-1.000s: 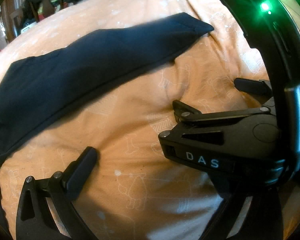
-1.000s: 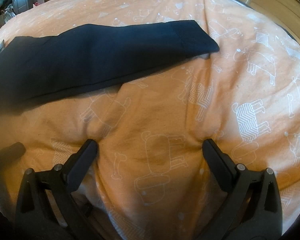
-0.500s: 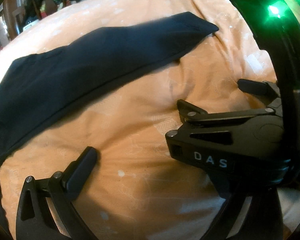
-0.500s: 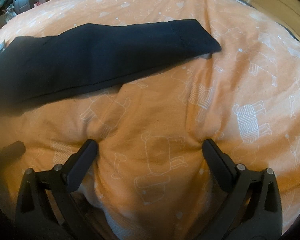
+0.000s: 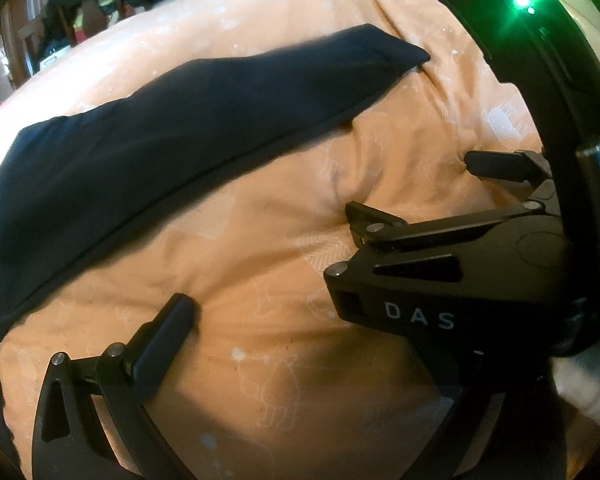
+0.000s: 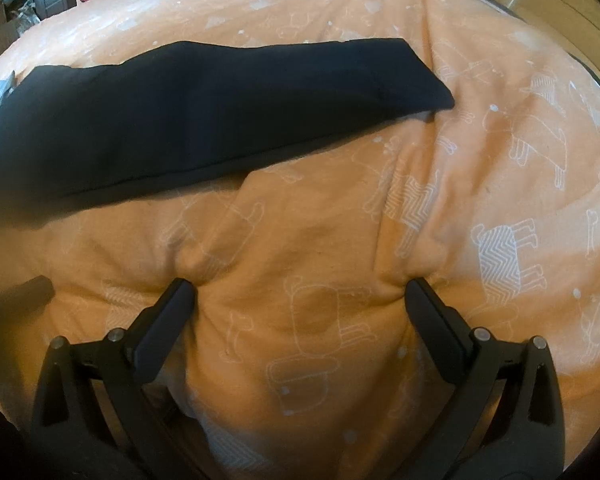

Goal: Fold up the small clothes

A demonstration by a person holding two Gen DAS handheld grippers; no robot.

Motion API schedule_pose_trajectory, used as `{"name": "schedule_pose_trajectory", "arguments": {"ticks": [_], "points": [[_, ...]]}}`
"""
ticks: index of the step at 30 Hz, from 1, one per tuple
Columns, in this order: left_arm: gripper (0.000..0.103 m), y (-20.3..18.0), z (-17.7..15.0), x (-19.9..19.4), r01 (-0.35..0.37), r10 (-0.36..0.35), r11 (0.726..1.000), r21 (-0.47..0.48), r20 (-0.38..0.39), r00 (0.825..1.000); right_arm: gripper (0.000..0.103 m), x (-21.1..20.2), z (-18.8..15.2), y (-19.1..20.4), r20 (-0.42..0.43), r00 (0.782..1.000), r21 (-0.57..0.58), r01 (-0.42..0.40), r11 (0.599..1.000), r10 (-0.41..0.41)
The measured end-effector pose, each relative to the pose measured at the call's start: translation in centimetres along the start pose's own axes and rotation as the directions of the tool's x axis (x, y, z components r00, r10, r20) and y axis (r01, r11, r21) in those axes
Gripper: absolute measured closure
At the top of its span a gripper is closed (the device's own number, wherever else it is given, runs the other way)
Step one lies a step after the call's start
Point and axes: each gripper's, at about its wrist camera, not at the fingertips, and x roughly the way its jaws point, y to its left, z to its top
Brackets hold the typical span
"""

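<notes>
A: Why is the orange cover (image 6: 340,240) pressed by the right gripper (image 6: 300,300)?

B: It is spread wide, nothing held. The left gripper (image 5: 308,308) is judged wide too; one finger is hidden. The dark garment (image 6: 204,120) is laid beyond. A cluttered room is seen behind.

The right gripper (image 5: 412,208) hides the left gripper's far finger; the dark garment (image 6: 204,120) runs off frame leftward.
</notes>
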Motion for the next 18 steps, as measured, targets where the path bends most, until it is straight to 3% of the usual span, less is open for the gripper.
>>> {"name": "schedule_pose_trajectory", "arguments": {"ticks": [3,11,13,16,18], "points": [[0.0,0.0,-0.1,-0.1,0.0,0.0,1.0,-0.002,-0.001,1.0,0.0,0.1,-0.3,-0.1,-0.015,0.999,0.022,-0.046,0.999,0.046],[0.0,0.1,-0.2,-0.4,0.003,-0.003,1.0,0.008,0.0,1.0,0.0,-0.1,-0.6,-0.2,-0.034,0.998,0.026,-0.059,0.998,0.06],[0.0,0.1,-0.2,-0.5,0.012,-0.012,1.0,0.011,-0.006,1.0,0.0,0.0,0.0,-0.2,-0.072,0.995,0.018,-0.064,0.998,0.065],[0.0,0.7,0.3,-0.7,0.061,-0.059,0.998,0.026,-0.064,0.996,0.0,0.2,0.9,-0.3,-0.176,0.981,-0.001,-0.088,0.996,0.087],[0.0,1.2,0.7,-0.8,0.121,-0.114,0.991,0.053,-0.116,0.987,0.0,-0.2,1.1,-0.1,-0.182,0.981,-0.023,-0.078,0.997,0.072]]}}
